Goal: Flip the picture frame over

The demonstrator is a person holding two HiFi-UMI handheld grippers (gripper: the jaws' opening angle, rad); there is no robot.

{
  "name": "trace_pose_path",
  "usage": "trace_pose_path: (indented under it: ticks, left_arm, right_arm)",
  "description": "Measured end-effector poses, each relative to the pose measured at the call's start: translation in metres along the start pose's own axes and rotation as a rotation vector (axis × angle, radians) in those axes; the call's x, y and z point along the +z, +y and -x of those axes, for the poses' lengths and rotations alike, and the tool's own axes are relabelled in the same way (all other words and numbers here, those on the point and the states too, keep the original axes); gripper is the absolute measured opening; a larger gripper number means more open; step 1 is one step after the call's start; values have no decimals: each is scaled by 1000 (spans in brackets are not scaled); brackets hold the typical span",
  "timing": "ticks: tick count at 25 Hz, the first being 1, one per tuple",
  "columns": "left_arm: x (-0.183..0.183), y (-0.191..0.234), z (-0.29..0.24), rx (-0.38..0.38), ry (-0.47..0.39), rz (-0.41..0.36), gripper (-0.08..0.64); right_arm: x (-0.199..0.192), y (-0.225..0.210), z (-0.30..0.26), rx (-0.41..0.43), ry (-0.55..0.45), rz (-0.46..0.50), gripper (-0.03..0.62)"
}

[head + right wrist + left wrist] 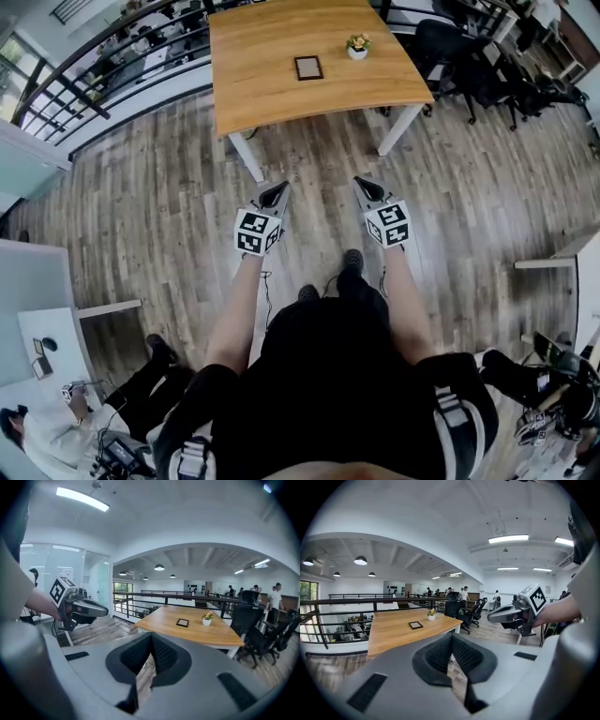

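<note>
A small dark picture frame (307, 67) lies flat on the wooden table (272, 84) ahead, next to a little potted plant (357, 46). The frame (415, 625) and the plant (431, 615) also show in the left gripper view, and again in the right gripper view as frame (182, 623) and plant (206, 618). My left gripper (277, 193) and right gripper (365, 187) are held side by side over the floor, well short of the table. Both are shut with nothing between the jaws. Each gripper sees the other: the right gripper (493, 617) and the left gripper (102, 609).
Black office chairs (450, 52) stand right of the table. A dark railing (103, 56) runs along the left behind it. White table legs (246, 155) face me. A person sits at a white desk (47, 347) at lower left. Wood-plank floor (169, 206) lies between me and the table.
</note>
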State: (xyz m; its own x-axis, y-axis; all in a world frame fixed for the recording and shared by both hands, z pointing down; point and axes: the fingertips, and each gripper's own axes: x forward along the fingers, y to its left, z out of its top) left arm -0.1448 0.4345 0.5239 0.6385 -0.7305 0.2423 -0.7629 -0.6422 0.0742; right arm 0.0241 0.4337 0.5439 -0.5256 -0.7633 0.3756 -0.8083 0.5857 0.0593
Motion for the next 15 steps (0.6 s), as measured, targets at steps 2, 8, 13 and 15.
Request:
trace_pose_path:
  ticks: [2, 8, 13, 15]
  left_arm:
    - [1, -2, -1, -11, 1, -4, 20]
    - [0, -3, 6, 6, 4, -21, 21]
    - [1, -6, 4, 19, 0, -25, 21]
    - [0, -7, 4, 25, 4, -29, 21]
  right_arm:
    - [-1, 1, 1, -1, 5, -6, 8]
    - [-6, 10, 4, 12, -1, -18, 8]
    - [-7, -3, 4, 11, -21, -36, 8]
    - [-6, -4, 4, 17, -35, -43, 8]
